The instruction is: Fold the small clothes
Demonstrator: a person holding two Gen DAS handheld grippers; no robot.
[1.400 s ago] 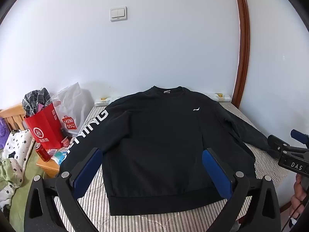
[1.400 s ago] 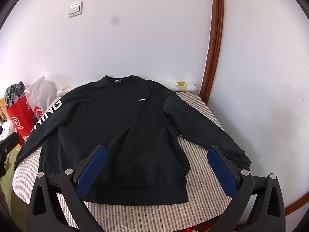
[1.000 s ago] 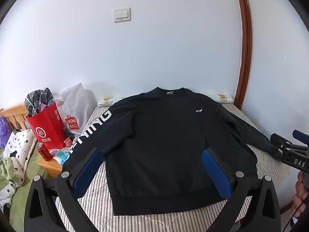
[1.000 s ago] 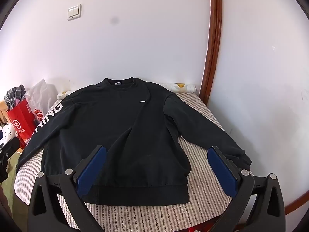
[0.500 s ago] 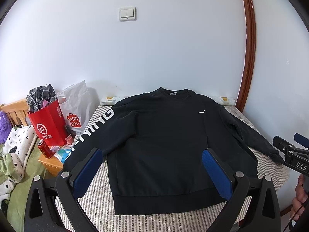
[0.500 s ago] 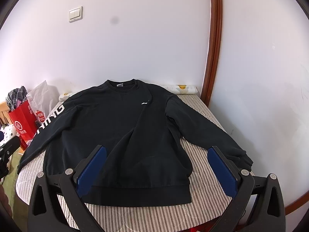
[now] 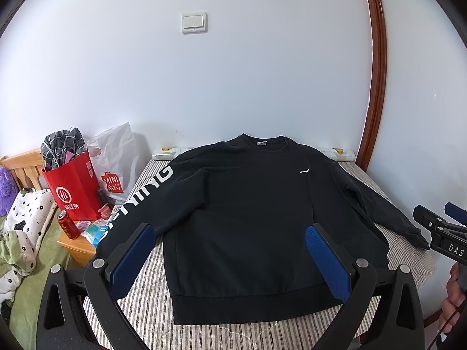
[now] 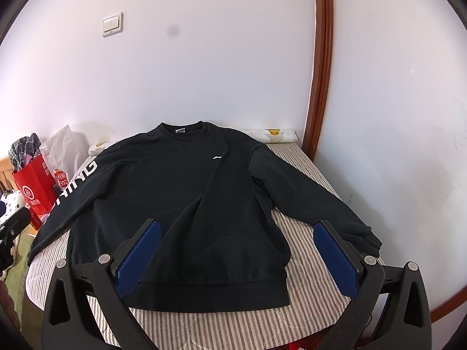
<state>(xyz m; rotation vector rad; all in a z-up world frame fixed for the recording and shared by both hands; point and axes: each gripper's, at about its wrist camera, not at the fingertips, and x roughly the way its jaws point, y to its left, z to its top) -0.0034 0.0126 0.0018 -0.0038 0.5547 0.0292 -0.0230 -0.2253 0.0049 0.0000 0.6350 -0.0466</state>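
Observation:
A black sweatshirt (image 7: pixel 245 218) lies flat and face up on a striped table (image 7: pixel 137 288), sleeves spread, collar toward the wall. Its left sleeve carries white letters. It also shows in the right wrist view (image 8: pixel 175 204). My left gripper (image 7: pixel 230 250) is open and empty, above the hem near the table's front edge. My right gripper (image 8: pixel 236 250) is open and empty, above the hem's right part. The right sleeve cuff (image 8: pixel 367 239) hangs at the table's right edge. The right gripper's tip (image 7: pixel 437 230) shows at the left wrist view's right edge.
A red paper bag (image 7: pixel 73 186) and a white plastic bag (image 7: pixel 116 160) stand left of the table on a low wooden stand with a red can (image 7: pixel 67 224). Patterned bedding (image 7: pixel 20 233) lies further left. The white wall is behind, with a brown door frame (image 8: pixel 318 87) at right.
Both grippers have drawn back and risen slightly, so the sweatshirt sits a little lower and further off. Both stay open. The sweatshirt has not moved.

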